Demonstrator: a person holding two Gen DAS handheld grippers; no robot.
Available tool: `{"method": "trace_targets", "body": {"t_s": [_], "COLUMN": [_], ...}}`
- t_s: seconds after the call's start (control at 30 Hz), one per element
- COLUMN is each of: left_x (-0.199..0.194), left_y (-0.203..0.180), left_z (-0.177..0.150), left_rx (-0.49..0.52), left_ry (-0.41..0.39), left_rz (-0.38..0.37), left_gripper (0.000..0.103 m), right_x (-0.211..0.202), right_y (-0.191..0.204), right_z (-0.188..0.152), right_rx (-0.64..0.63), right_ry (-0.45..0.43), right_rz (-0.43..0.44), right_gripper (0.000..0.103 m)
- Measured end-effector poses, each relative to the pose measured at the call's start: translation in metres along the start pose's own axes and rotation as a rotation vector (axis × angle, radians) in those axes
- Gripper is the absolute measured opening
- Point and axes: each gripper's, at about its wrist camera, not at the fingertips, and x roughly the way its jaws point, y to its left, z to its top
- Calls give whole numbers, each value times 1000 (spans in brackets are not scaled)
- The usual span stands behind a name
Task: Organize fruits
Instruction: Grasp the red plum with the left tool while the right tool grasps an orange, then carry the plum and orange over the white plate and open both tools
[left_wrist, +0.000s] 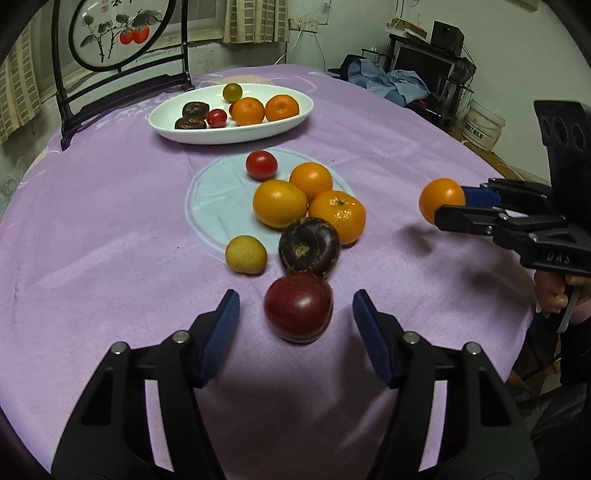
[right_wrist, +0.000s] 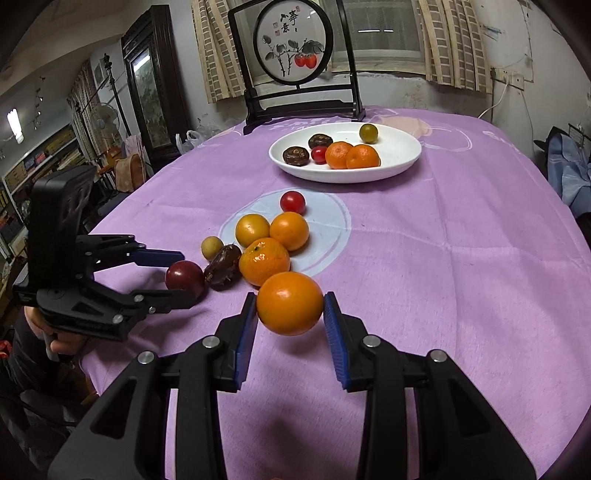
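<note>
Left tongs: standing wide open, the blue pads sitting on either side of the dark red plum without touching it; seen from the right wrist view, they are flanking that same plum.
Right tongs: gripping an orange between the blue pads, the fruit hanging clear of the cloth with its shadow lying beneath it.
Held orange: in the left wrist view it is showing at the tips of the right tongs, off to the right of the loose pile.
Loose pile: lying on the pale blue circle of the purple cloth, nearer the tongs than the plate.
Red tomato: sitting at the plate side of the pile.
Smooth oranges: two lying touching, with a dimpled mandarin against them.
Dark purple fruit: resting against the mandarin, just behind the plum.
Yellow-green fruit: lying just left of the dark purple fruit.
White oval plate: standing beyond the pile, holding two mandarins, a small red tomato, two dark brown fruits and an olive-green one.
Desk: covered by the purple cloth.
Framed persimmon painting: standing behind the plate at the desk's far edge.
</note>
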Motion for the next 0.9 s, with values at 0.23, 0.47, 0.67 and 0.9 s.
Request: {"method": "trace_targets", "body": {"t_s": [0.23, 0.47, 0.67, 0.9], "left_x": [10, -9, -19, 48], "left_y": [0, 9, 39, 75], "left_z": [-1, 6, 76, 163], "left_rx": [0, -12, -90, -209], "left_ry": [44, -6, -169, -174], "left_rz": [-19, -25, 23, 139], "left_gripper": [40, 39, 39, 39], "right_x": [-1, 4, 31, 95], "right_y": [-3, -12, -42, -92], "right_z": [-4, 20, 85, 146], "right_rx": [19, 50, 154, 307], "right_ry": [-8, -54, -186, -230], "right_rz": [9, 46, 35, -25], "right_gripper": [37, 37, 37, 37]}}
